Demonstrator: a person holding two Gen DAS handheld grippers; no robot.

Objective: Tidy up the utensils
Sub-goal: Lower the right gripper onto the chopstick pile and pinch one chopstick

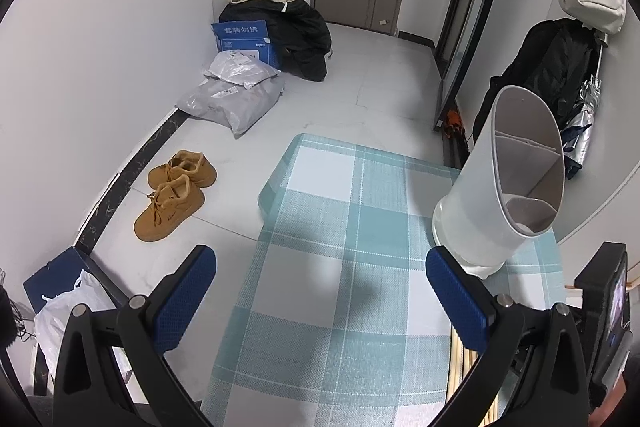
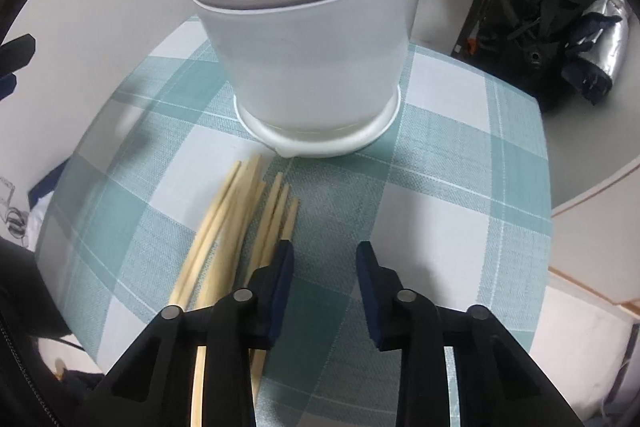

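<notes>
A blue box on the floor by the wall has white Chinese writing on it. The white utensil holder stands on the checked tabletop, with wooden chopsticks lying just in front of it. The left gripper has its fingers wide apart with nothing between them, and the right gripper has its fingers narrow, beside the chopsticks, holding nothing.

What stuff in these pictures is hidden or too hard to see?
- Chopsticks, right wrist view: their near ends are hidden under the right tongs, and they are blurred, so an exact count is not possible.
- Utensil holder, right wrist view: its back rim is cut off by the top edge, and its wall hides the bottom inside.
- Chopsticks, left wrist view: mostly hidden behind a finger of the left tongs.
</notes>
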